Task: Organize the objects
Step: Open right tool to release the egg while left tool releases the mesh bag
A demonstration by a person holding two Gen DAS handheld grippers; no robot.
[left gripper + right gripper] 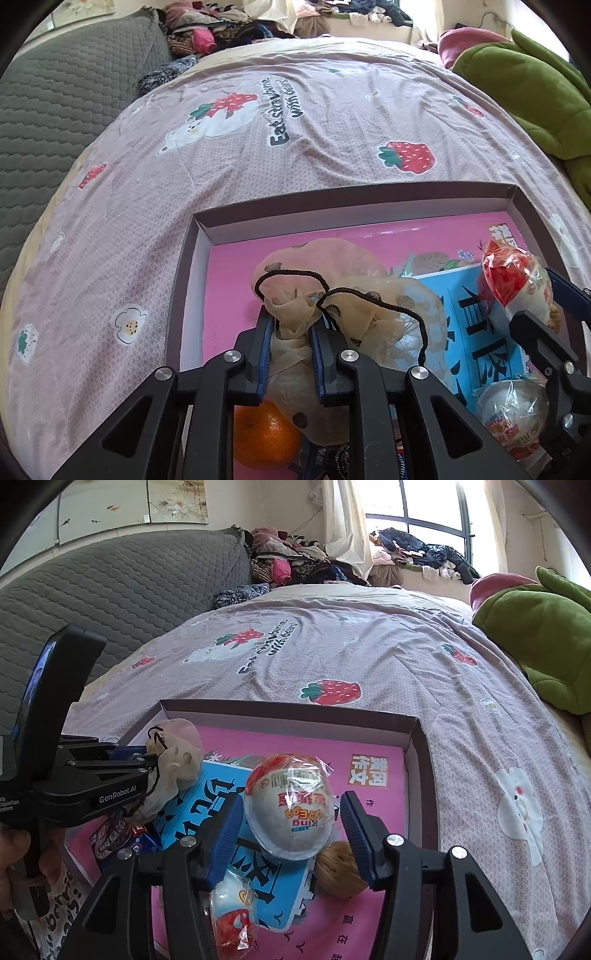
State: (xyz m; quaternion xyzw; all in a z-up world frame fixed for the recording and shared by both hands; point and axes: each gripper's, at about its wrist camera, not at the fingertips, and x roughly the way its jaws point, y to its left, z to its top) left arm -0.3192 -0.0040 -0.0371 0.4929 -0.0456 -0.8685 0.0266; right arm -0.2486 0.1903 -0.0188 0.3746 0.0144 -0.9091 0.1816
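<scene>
Walnut [341,867] shows only from right wrist.

Two wrapped toy eggs [290,806] lie between and just below the right tongs [291,823]. One walnut [338,869], one orange [264,434], one beige scrunchie [314,295], one snack packet [114,840], one box [415,738].

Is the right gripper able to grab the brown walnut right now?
Probably not straight away: the wrapped red-and-white toy egg sits between the right gripper's open jaws, and the brown walnut lies partly behind it.
</scene>
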